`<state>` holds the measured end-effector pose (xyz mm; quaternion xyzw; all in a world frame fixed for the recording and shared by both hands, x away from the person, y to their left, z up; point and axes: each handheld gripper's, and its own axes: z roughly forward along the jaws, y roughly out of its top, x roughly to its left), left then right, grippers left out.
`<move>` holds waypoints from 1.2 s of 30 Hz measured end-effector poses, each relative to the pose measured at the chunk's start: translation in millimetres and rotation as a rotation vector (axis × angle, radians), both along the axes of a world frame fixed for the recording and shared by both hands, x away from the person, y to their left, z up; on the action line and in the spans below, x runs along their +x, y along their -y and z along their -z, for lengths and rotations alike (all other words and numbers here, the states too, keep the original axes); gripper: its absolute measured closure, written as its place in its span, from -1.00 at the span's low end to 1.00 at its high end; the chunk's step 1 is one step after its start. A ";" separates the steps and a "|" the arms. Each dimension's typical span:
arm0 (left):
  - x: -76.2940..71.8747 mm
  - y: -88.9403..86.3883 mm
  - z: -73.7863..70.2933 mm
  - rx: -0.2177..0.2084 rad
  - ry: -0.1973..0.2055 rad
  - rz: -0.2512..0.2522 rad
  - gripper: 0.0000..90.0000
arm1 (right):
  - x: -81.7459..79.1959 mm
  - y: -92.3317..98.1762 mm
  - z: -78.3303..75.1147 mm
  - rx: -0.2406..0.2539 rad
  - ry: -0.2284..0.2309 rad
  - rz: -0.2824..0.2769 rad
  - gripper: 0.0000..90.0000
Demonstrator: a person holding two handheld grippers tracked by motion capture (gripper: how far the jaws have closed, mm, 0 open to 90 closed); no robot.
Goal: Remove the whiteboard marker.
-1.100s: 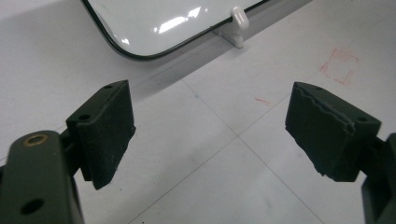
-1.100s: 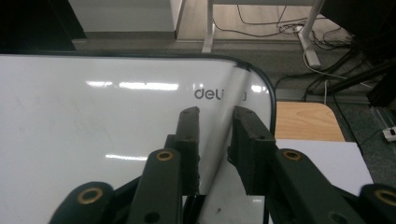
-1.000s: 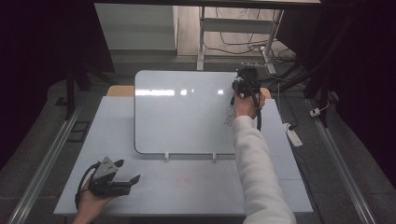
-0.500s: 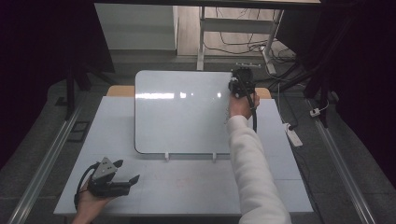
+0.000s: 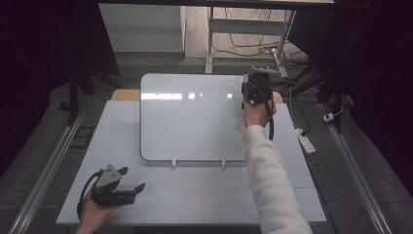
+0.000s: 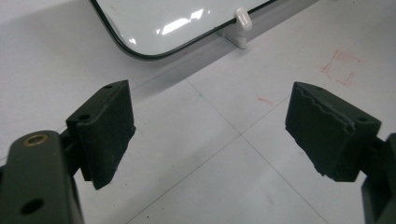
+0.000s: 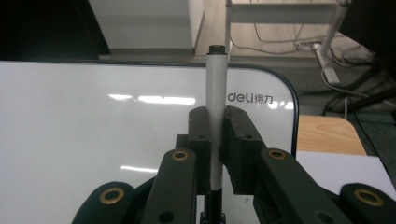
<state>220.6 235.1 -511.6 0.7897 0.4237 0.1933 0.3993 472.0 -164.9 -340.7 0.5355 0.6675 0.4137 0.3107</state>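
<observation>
The right tool (image 7: pixel 214 140) pinched a marker (image 7: pixel 217 93) between its two black jaws, the slim white cylinder with a dark end cap standing along the jaws and pointing away toward the far edge of the board (image 7: pixel 93 130). In the high view that tool (image 5: pixel 256 87) sat over the board's far right corner, held by a hand in a white sleeve (image 5: pixel 272 185). The single board (image 5: pixel 190 117) was glossy white, rectangular with rounded corners and a thin dark rim, printed "deli", with faint scribbles (image 5: pixel 238 122) near its right edge, and propped on two small white clips (image 5: pixel 174 163). The left tool (image 6: pixel 210 135) lay spread wide and empty, its ridged matte pads (image 6: pixel 109 126) above the pale smooth worktop (image 6: pixel 224 182), at the near left corner (image 5: pixel 117 187) in the high view.
</observation>
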 end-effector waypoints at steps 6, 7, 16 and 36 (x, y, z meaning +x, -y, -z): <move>0.4 2.3 -1.0 0.004 0.002 0.005 -0.64 | -30.7 12.0 3.8 0.051 0.038 -0.080 0.80; 0.6 3.1 -1.4 0.000 0.001 0.007 -0.64 | -37.0 14.1 6.1 0.062 0.042 -0.095 0.80; 9.8 28.5 -20.6 -0.067 0.017 0.068 -0.60 | -101.5 17.7 35.4 0.153 0.056 -0.286 0.80; 55.1 137.9 -62.4 -0.179 0.031 0.298 -0.14 | -183.6 -45.0 96.2 0.231 0.030 -0.593 0.80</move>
